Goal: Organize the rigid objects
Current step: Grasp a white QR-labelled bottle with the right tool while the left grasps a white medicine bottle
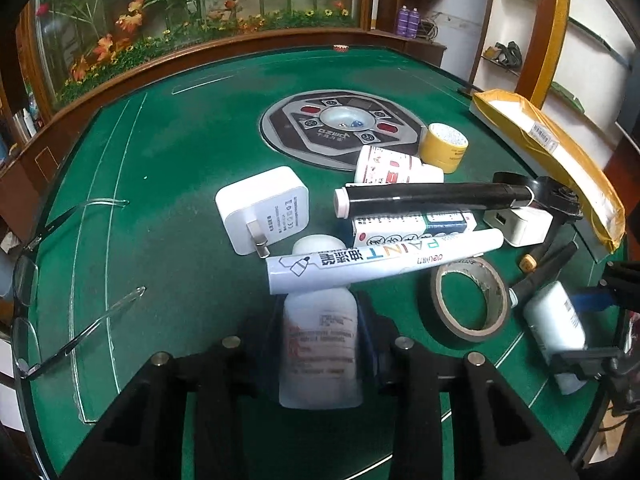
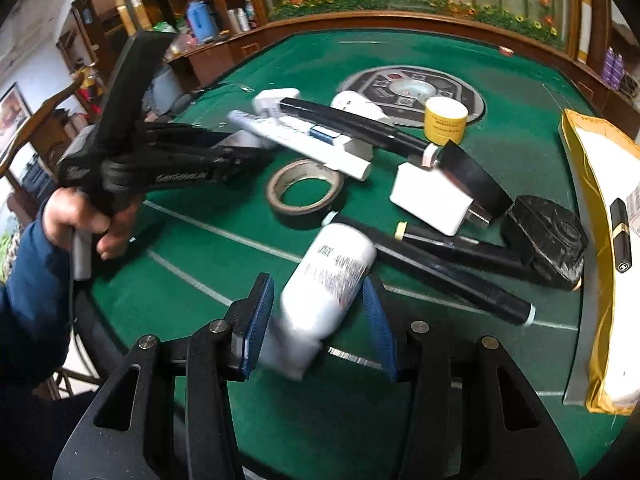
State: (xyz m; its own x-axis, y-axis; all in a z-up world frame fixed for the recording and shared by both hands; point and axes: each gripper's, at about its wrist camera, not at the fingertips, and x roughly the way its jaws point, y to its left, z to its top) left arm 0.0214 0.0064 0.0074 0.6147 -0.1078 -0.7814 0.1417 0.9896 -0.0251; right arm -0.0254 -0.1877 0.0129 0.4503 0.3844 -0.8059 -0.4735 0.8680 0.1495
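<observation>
Each claw grips a white bottle (image 1: 320,344) (image 2: 324,292); the paint marker (image 1: 384,264) crosses the left one.

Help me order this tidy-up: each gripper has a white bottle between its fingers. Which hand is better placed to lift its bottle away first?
Right, probably. The right gripper holds the right bottle with nothing across it; the paint marker rests across the left bottle in the left gripper and could tumble.
</observation>
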